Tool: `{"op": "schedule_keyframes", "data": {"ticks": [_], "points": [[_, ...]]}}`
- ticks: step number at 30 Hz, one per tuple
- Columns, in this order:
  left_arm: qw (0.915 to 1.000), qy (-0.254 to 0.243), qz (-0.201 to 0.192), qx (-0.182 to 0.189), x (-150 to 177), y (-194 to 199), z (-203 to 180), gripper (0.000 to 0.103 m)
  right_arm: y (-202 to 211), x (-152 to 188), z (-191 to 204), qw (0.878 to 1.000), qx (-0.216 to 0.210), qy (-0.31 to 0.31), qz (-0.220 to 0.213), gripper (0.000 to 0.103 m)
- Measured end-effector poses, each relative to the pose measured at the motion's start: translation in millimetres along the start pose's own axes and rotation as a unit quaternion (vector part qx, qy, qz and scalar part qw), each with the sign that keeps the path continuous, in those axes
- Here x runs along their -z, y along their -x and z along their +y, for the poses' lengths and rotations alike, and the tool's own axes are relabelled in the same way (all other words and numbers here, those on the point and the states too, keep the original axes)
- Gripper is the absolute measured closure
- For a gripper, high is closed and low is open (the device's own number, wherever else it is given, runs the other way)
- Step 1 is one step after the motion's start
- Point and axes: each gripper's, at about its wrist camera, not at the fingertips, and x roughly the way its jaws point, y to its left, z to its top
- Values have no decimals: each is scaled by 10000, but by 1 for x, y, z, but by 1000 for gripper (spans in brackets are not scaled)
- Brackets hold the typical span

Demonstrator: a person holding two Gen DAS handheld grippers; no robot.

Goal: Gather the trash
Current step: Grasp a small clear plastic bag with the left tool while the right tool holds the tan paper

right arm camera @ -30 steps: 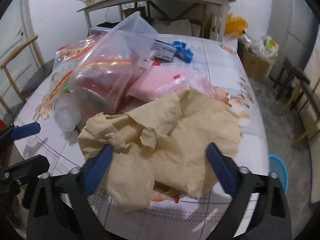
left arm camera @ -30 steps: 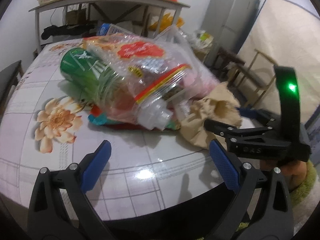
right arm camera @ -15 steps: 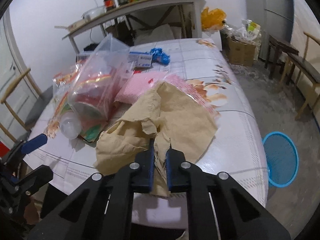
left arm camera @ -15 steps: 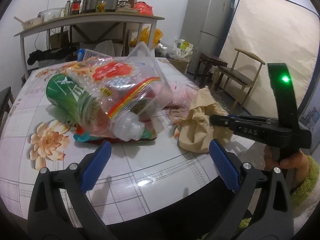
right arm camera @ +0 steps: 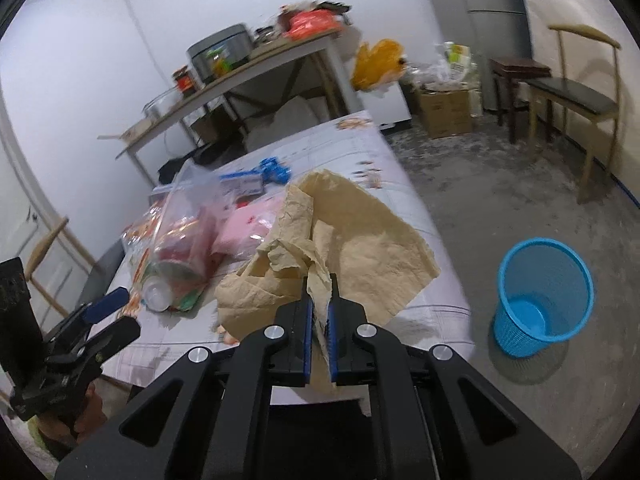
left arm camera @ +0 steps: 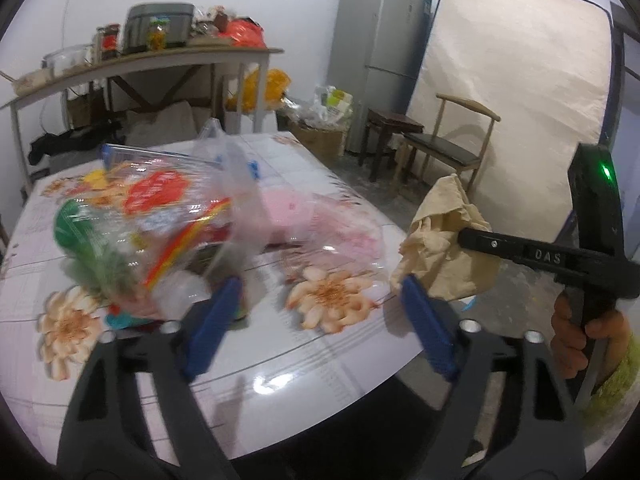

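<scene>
A lived-in home: fridge [left arm camera: 380,60], mattress [left arm camera: 516,92], flowered dining table [left arm camera: 320,344].

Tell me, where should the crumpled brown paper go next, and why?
Probably over to the blue mesh wastebasket on the floor. The right gripper is shut on the crumpled brown paper, lifted off the flowered table, and the basket stands open, off to its right.

Ahead of our right gripper [right arm camera: 320,316] hangs the paper [right arm camera: 360,248], the bagged bottles [right arm camera: 176,252] on the table [right arm camera: 400,168] to its left, the wastebasket [right arm camera: 540,296] on the floor to its right.
</scene>
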Motion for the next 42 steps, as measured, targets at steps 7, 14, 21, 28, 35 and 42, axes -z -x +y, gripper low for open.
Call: {"op": "schedule_keyframes", "data": {"ticks": [7,14,21,28,35,42], "points": [[9929,730,588,731,-17,-53,-12,38,0,8,-32,9992,6,-410,-31,97],[9818,1447,1100,544,-20,-114,-9,45,-13,13,-50,9981,-78,-608,41,97],[9797,1698,1045,221,-21,-136,-11,68,-21,20,-61,9970,-176,-752,91,97],[9774,1898,929,106,-19,-136,-6,97,-22,23,-70,9961,-257,-841,72,97],[9836,1691,626,6,-24,-126,-14,103,-19,26,-74,9955,-269,-909,4,97],[9698,2185,973,470,-19,-131,-6,75,-16,27,-74,9954,-273,-923,-31,97]]}}
